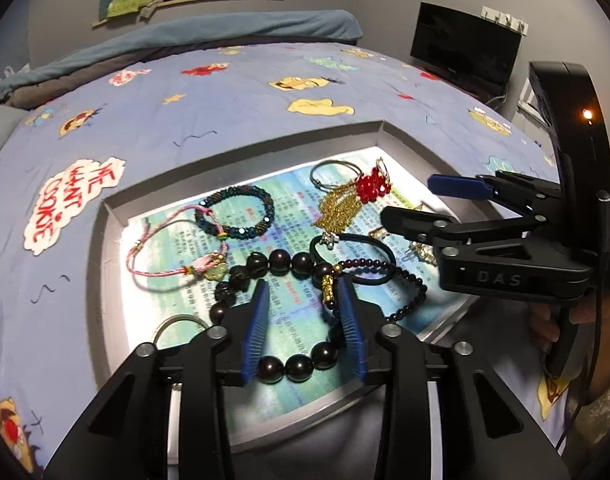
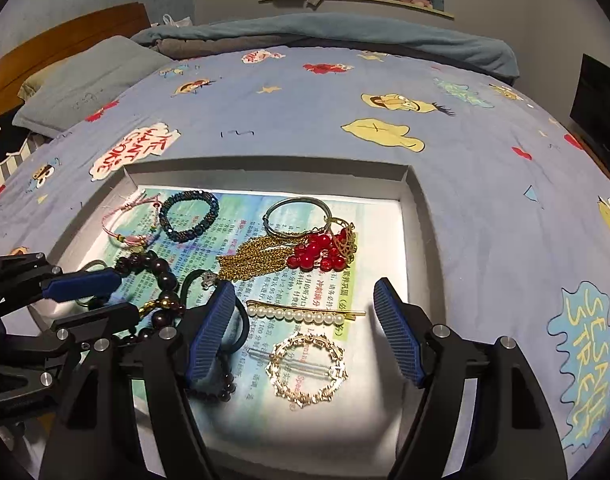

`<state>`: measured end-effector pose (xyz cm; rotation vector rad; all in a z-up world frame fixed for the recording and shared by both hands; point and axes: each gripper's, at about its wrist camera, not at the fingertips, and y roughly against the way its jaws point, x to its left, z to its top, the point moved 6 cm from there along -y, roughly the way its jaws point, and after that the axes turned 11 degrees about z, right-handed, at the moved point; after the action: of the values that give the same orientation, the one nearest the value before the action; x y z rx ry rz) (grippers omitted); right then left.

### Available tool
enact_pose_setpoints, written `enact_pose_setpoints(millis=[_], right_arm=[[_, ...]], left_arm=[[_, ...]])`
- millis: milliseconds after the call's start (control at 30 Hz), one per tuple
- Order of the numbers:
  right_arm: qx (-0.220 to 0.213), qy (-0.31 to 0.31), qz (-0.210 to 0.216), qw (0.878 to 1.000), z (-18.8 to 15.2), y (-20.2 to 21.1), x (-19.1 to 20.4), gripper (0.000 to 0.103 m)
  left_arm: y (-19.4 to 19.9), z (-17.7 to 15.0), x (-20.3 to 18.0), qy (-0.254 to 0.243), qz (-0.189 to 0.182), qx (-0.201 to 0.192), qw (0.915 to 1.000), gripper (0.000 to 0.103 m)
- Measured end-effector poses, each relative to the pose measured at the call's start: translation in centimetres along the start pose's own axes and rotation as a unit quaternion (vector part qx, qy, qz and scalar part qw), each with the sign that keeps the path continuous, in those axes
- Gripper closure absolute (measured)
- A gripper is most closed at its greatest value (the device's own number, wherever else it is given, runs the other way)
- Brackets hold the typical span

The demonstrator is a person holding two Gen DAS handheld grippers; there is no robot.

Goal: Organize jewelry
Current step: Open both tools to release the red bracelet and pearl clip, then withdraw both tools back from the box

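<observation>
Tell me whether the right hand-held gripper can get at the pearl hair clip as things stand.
Probably yes. The right hand-held gripper is open, and the pearl hair clip lies flat between its fingers with nothing on top; only the gold ring brooch lies close by.

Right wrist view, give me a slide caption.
Open right gripper hovers over pearl clip and gold ring in tray.

Jewelry crowds the shallow tray (image 2: 419, 216) on the bed: the large bead bracelet (image 1: 283, 264) lies between the spread fingers of the left gripper (image 1: 305, 328), while the right gripper (image 2: 301, 332) straddles the pearl clip (image 2: 301, 314) and gold ring (image 2: 307, 368). Bare liner remains along the tray's right side; low walls ring it.
</observation>
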<state>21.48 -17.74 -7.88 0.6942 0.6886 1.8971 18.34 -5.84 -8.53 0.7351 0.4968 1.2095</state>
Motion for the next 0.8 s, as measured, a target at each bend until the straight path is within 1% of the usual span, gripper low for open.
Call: enact_pose_setpoints(millis=[33,67,100,133,167,300,400,500,700,800], right_arm=[[-0.006,-0.002,0.001,1.0,0.1,0.6,0.0,0.029],[-0.012,-0.004,0.002,1.0,0.1,1.3,0.0,0.023],[-0.018,-0.007,0.003,1.0,0.2,2.0,0.0,0.021],[-0.025,-0.01,0.005,1.0,0.2,2.7,0.0,0.019],[-0.029,-0.012,0.006,0.999,0.3,3.2,0.0,0.017],[-0.059,-0.027,0.006,0.998,0.5,6.1,-0.3,0.008],[-0.078,-0.034,0.005,0.996,0.8,8.3,-0.2,0.006],[-0.084,-0.037,0.0,0.996,0.6,9.9,0.0,0.006],[-0.068,-0.036,-0.008,0.997,-1.8,12.1,1.1,0.006],[-0.055,-0.034,-0.011,0.998,-3.1,12.4,1.8,0.006]], left_arm=[[0.3,0.0,0.1,0.002,0.001,-0.003,1.0,0.058],[0.8,0.1,0.3,0.006,0.005,-0.008,0.9999,0.049],[1.2,0.2,0.5,0.009,0.008,-0.011,0.9999,0.043],[1.7,0.2,0.7,0.016,0.012,-0.016,0.9997,0.032],[2.1,0.3,0.9,0.02,0.015,-0.019,0.9995,0.025],[3.5,0.3,1.8,0.043,0.029,-0.019,0.9985,0.018],[4.4,0.1,2.2,0.048,0.042,-0.021,0.9977,0.014],[5.6,-0.5,2.6,0.048,0.06,-0.018,0.9969,0.012],[8.5,-2.5,3.7,0.042,0.099,-0.004,0.9942,0.011],[9.7,-3.4,4.2,0.053,0.114,0.002,0.9921,0.01]])
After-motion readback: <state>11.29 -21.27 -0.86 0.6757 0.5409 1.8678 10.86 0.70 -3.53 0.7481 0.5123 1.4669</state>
